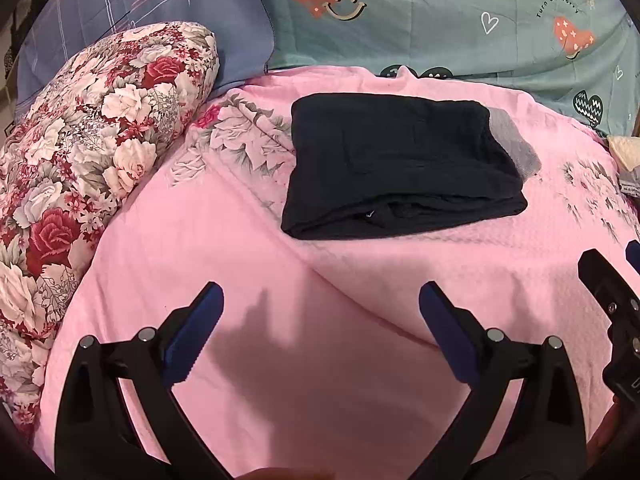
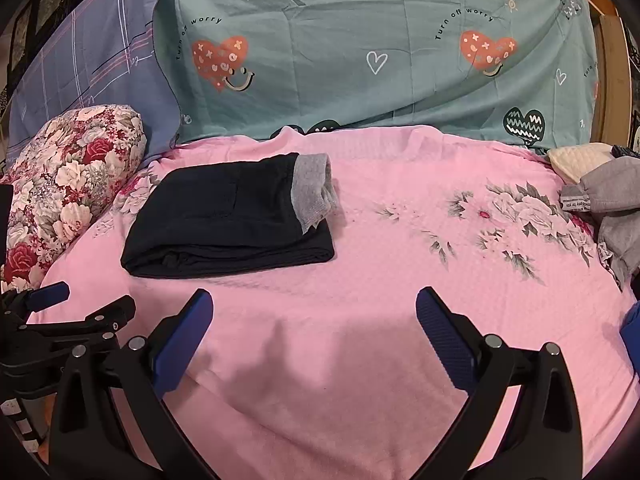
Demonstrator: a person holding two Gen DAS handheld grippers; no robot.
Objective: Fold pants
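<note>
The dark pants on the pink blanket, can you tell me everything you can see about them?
The dark pants are black or very dark navy, soft knit-looking cloth, folded into a thick, neat rectangle with several layers stacked. A grey ribbed band sticks out at the right end. A faint square patch, maybe a pocket, shows on top. They lie flat on the pink blanket, close to the flowery pillow but apart from it. Nothing grips them: both tongs, left and right, hover open and short of them.

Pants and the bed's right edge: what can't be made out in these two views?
- Pants: inner layers hidden by the top fold, both views.
- Grey clothes: right wrist view, cut off by the frame edge; type unclear.
- Right tongs: left wrist view, mostly cut off.
</note>
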